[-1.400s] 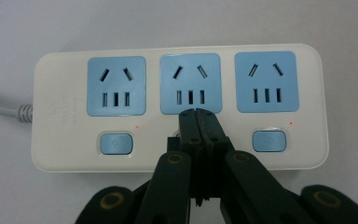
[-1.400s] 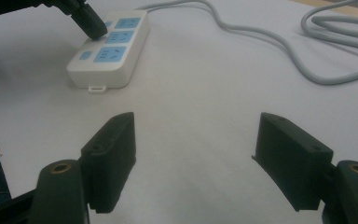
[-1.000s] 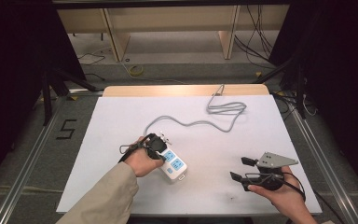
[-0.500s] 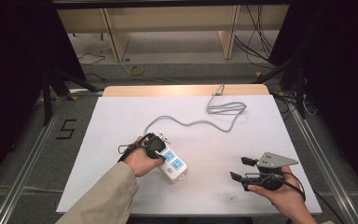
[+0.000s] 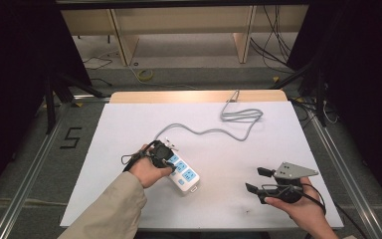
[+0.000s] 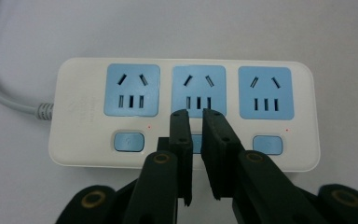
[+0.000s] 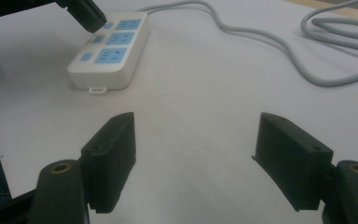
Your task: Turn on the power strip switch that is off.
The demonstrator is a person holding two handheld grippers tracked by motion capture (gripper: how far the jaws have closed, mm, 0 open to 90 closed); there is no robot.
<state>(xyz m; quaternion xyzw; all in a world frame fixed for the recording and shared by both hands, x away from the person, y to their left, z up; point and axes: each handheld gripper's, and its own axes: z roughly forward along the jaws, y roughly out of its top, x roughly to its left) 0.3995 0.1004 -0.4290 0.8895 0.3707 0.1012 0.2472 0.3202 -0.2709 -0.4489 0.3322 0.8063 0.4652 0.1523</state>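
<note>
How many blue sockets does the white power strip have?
3, in one row on the power strip: left, middle just beyond the left gripper, right. None seems hidden.

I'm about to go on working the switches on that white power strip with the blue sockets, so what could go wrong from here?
1. The left gripper, jaws just opening with a narrow gap and nothing between them, sits over the middle blue switch of the white power strip; its tips may slip into the socket slots above.
2. The strip lies loose on the white table; pressing may slide it.
3. The open right gripper isn't bracing it.
</note>
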